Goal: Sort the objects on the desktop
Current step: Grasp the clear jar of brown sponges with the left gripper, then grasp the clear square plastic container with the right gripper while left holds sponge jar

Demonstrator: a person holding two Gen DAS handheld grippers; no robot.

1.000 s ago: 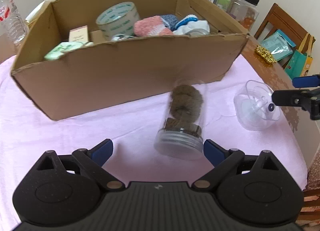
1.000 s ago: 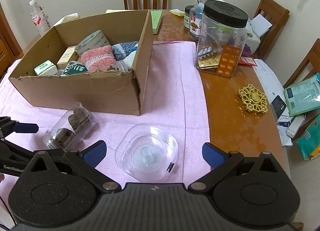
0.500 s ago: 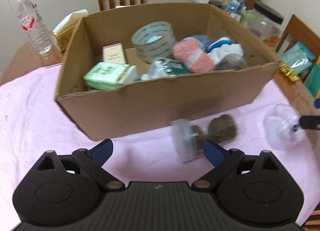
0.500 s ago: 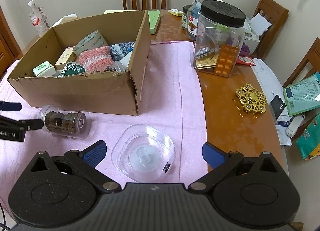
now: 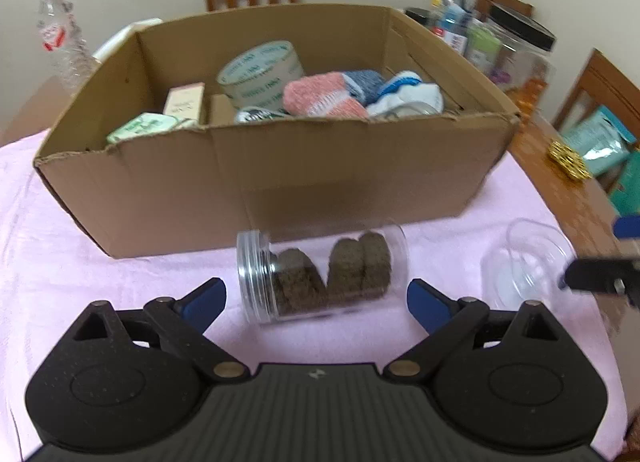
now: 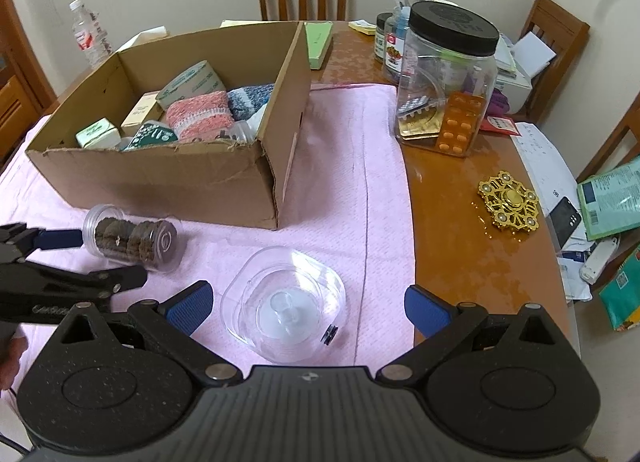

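Observation:
A clear jar of brown cookies [image 5: 320, 274] lies on its side on the pink cloth, cap to the left, just in front of the cardboard box [image 5: 280, 182]. My left gripper [image 5: 316, 300] is open, one blue fingertip on each side of the jar, not touching it. In the right wrist view the same jar [image 6: 132, 240] lies between the left gripper's fingers [image 6: 60, 239]. A clear plastic dome container [image 6: 284, 302] sits on the cloth between the fingertips of my open right gripper [image 6: 308, 308]. The box holds a tape roll [image 5: 260, 70], rolled socks [image 5: 320, 96] and small cartons.
On the bare wooden table to the right stand a big clear jar with a black lid [image 6: 444, 78] holding pill packs, a gold spinner [image 6: 508, 202], a phone [image 6: 564, 218] and green packets. A water bottle [image 6: 88, 38] and wooden chairs are behind the box.
The cookie jar has turned from cap-towards-me to lying crosswise, and my left gripper has swung round so its fingers flank it. The right gripper has hardly moved.

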